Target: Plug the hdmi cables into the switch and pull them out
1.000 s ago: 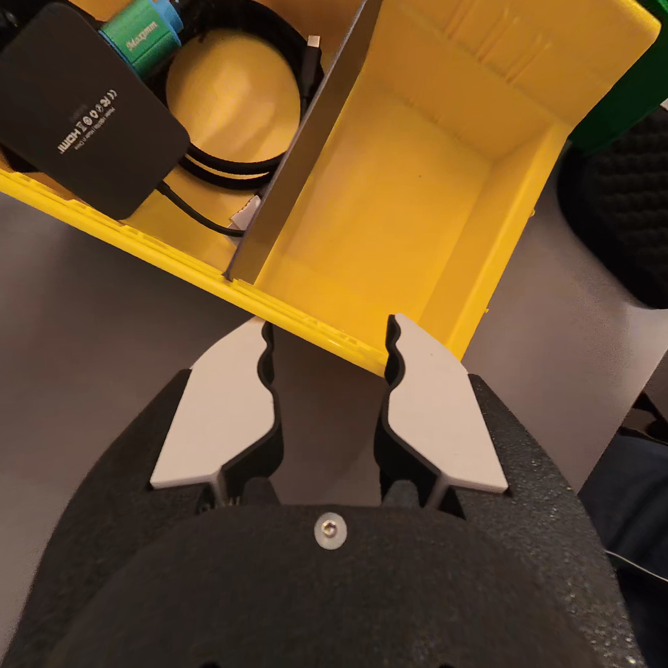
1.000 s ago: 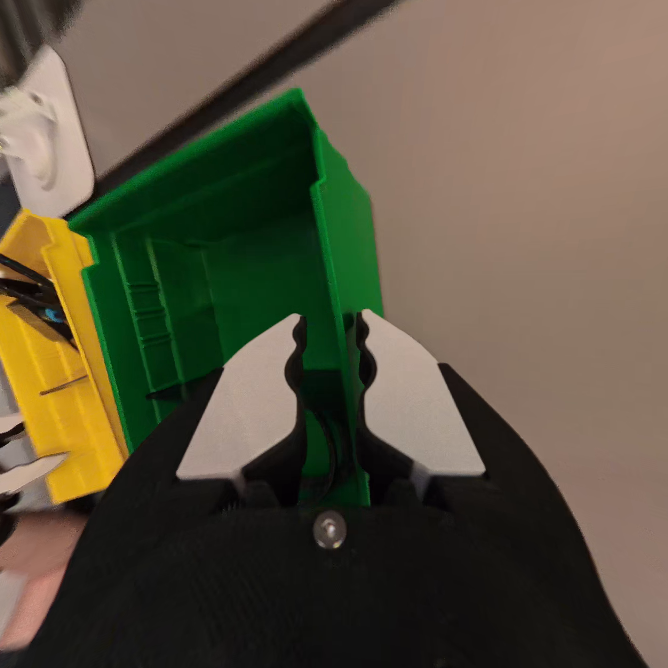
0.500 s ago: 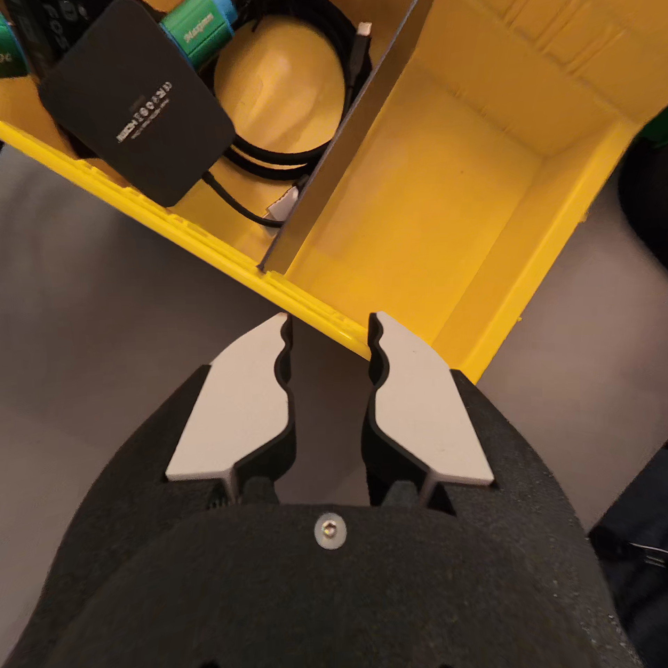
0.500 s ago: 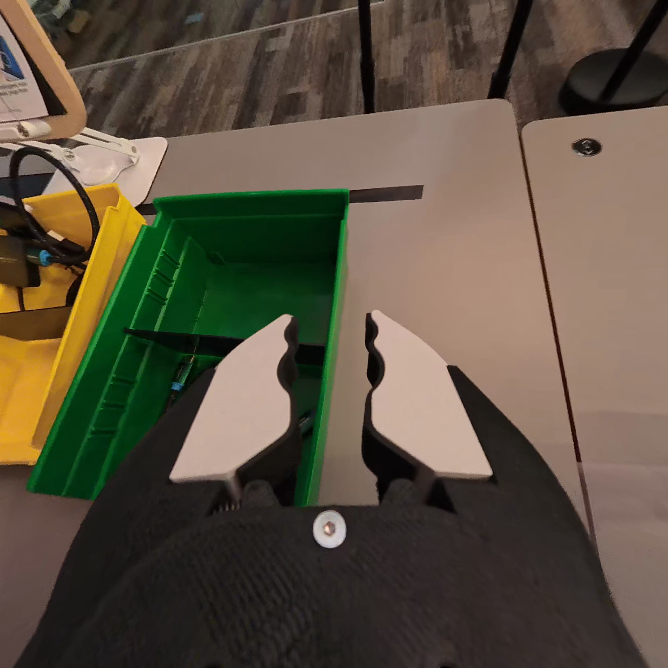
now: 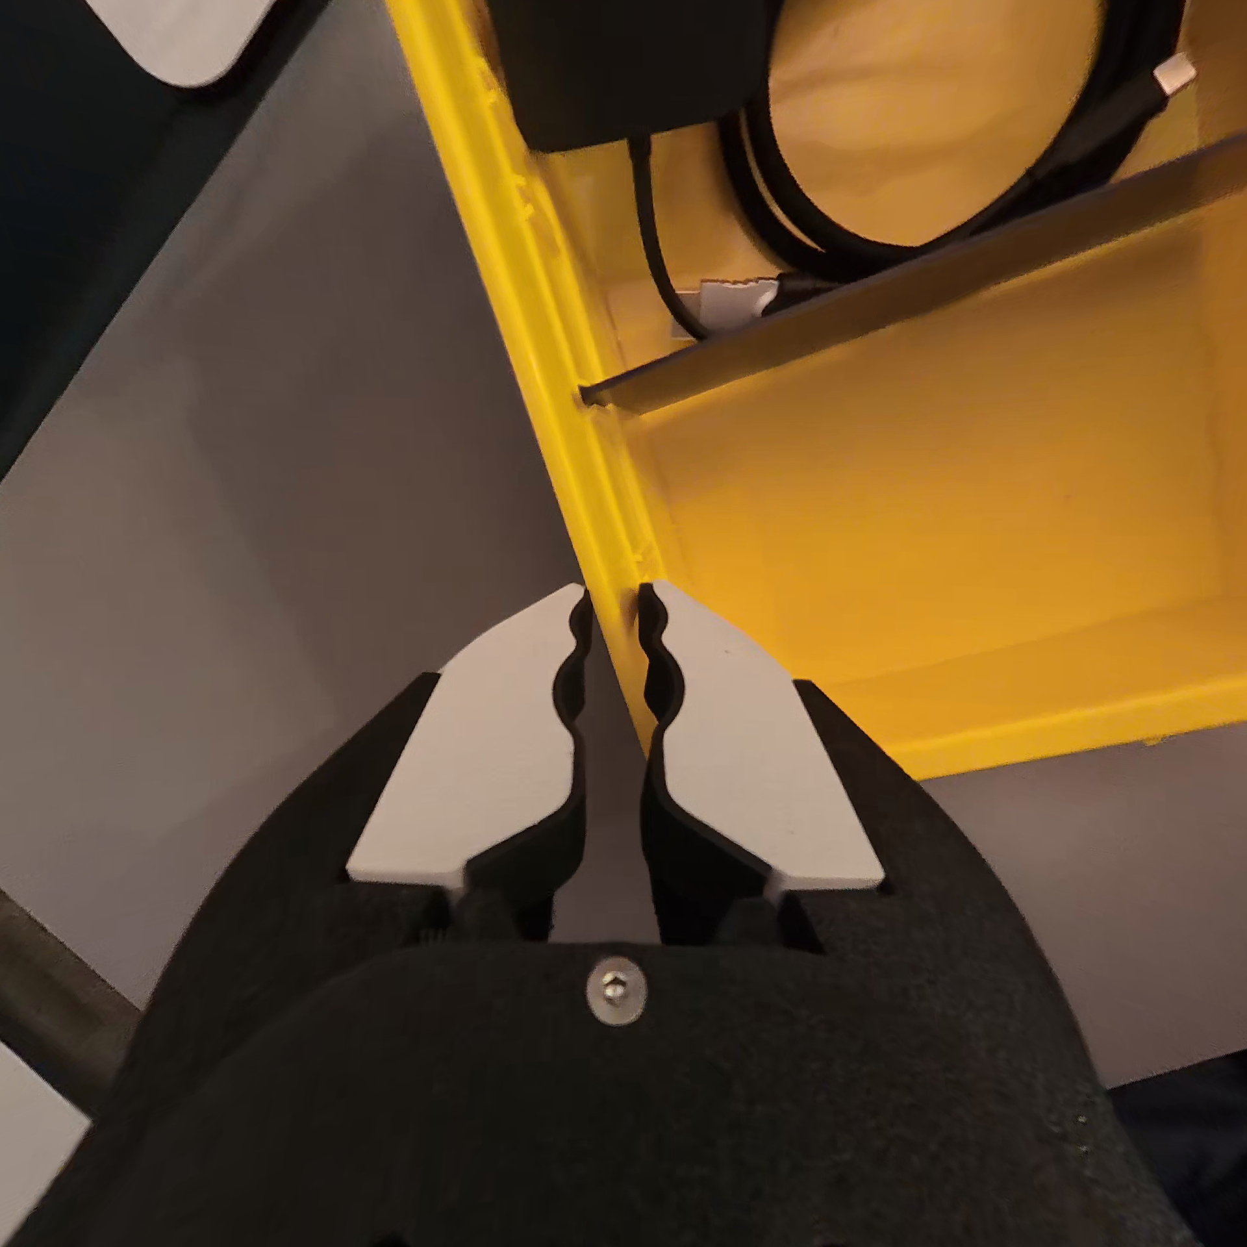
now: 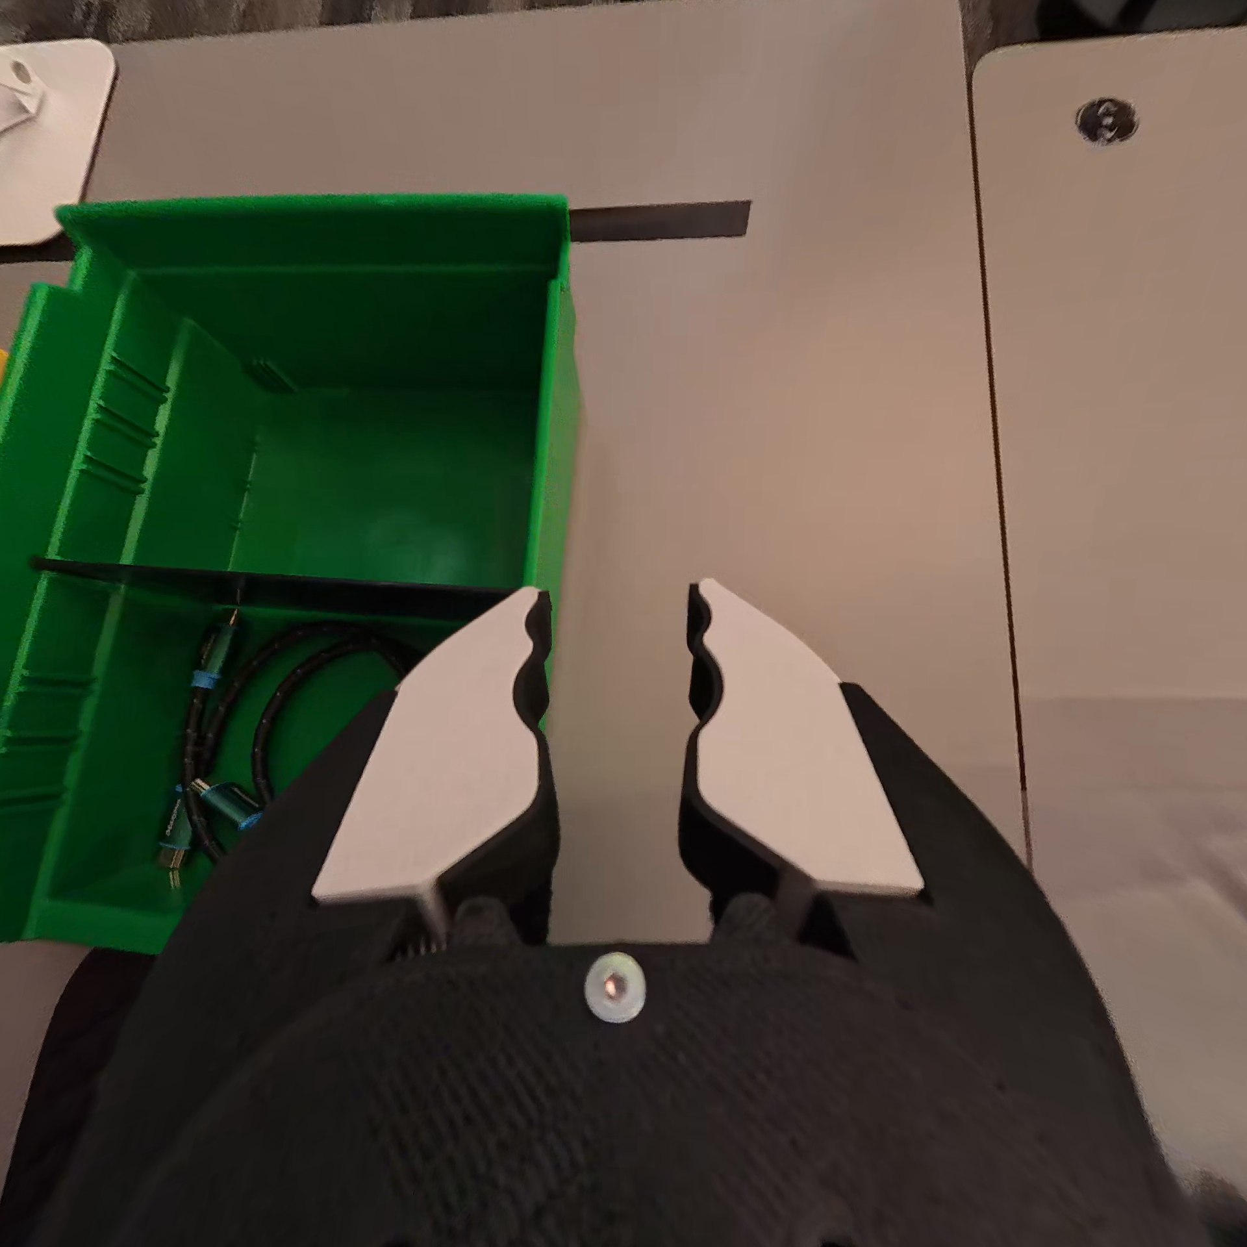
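- Grey bench (image 6: 776, 405) surface filled the background of both views, carrying a yellow bin (image 5: 945, 540) and a green bin (image 6: 324, 472).
- In the left wrist view, the left hand-held gripper (image 5: 611, 600) was seen with its jaws nearly pressed together astride the yellow bin's side wall, apparently pinching it.
- The switch (image 5: 607, 67), a dark box, lay at the top centre of that frame in the bin's far compartment, beside a coiled black cable (image 5: 877, 223).
- In the right wrist view, the right hand-held gripper (image 6: 617, 600) was spread and empty over bare bench, just right of the green bin.
- The hdmi cables (image 6: 223, 762) lay coiled at the lower left of that frame, in the green bin's near compartment.
- The step in hand was judged to be steadying the bins before a pick; a plug body, not the braid, should be gripped squarely.
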